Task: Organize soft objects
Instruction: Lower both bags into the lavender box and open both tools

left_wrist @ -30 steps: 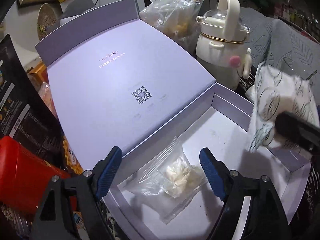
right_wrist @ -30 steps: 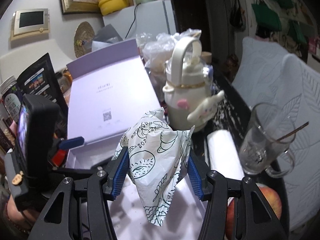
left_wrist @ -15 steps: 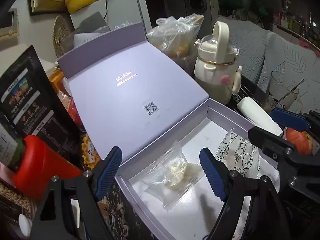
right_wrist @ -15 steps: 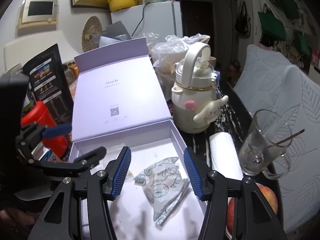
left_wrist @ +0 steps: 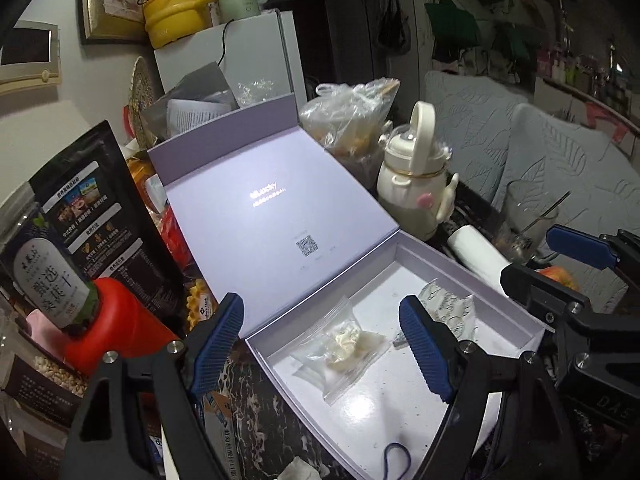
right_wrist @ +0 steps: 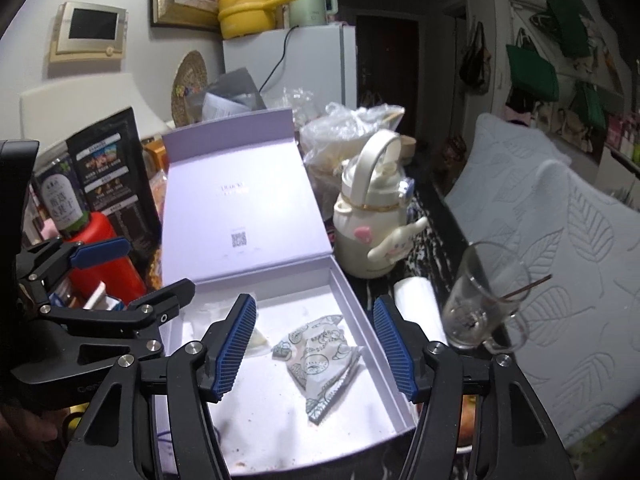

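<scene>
From the left wrist, the left gripper [left_wrist: 320,344] has pulled back, fingers spread and empty; a clear bag [left_wrist: 340,344] lies between them in the box [left_wrist: 472,276], whose lid reads faintly "uluoky".

From the right wrist, the right gripper [right_wrist: 316,346] has let go: the printed white pouch [right_wrist: 320,360] lies crumpled between its parted fingers, on the box floor.

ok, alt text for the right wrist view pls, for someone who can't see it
The open right gripper hovers over an open lavender box where a patterned packet lies loose between its blue fingers. The open left gripper sits at the left edge; a white kettle-shaped bottle and a glass mug stand right of the box.
</scene>
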Available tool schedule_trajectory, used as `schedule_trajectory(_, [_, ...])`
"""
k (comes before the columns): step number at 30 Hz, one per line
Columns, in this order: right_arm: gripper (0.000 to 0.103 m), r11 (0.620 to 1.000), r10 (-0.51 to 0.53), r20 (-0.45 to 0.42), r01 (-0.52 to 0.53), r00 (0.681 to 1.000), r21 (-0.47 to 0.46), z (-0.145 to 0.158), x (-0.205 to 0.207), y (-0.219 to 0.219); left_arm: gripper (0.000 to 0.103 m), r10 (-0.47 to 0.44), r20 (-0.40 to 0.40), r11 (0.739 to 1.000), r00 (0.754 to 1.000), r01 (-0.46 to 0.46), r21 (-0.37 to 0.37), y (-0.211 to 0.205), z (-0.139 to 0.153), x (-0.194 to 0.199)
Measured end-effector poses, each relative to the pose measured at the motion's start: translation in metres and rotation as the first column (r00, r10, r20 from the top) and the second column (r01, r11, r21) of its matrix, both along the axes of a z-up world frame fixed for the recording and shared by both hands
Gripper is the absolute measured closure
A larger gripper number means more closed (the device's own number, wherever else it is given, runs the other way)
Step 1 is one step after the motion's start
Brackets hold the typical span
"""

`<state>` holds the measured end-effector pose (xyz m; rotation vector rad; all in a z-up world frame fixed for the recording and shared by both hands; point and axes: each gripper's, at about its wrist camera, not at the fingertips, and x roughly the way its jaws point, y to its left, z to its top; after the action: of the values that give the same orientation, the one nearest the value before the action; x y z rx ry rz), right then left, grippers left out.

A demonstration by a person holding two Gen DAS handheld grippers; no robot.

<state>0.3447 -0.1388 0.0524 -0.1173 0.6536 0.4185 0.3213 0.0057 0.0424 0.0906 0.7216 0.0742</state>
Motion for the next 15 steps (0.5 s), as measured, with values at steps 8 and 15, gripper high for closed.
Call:
schedule_trajectory(8, [0.036, 1.000, -0.014, 0.073, 0.013, 0.997, 0.010, 0.038, -0.035, -0.006, 0.023, -0.019, 0.082, 0.999, 0.996, 0.021, -0.026, -0.002, 0.037, -0.036])
schedule_trajectory(15, [0.036, 0.999, -0.031, 0.143, 0.028, 0.989, 0.022, 0.070, -0.076, -0.011, 0.023, -0.043, 0.149, 0.998, 0.988, 0.050, -0.044, -0.005, 0.068, -0.074])
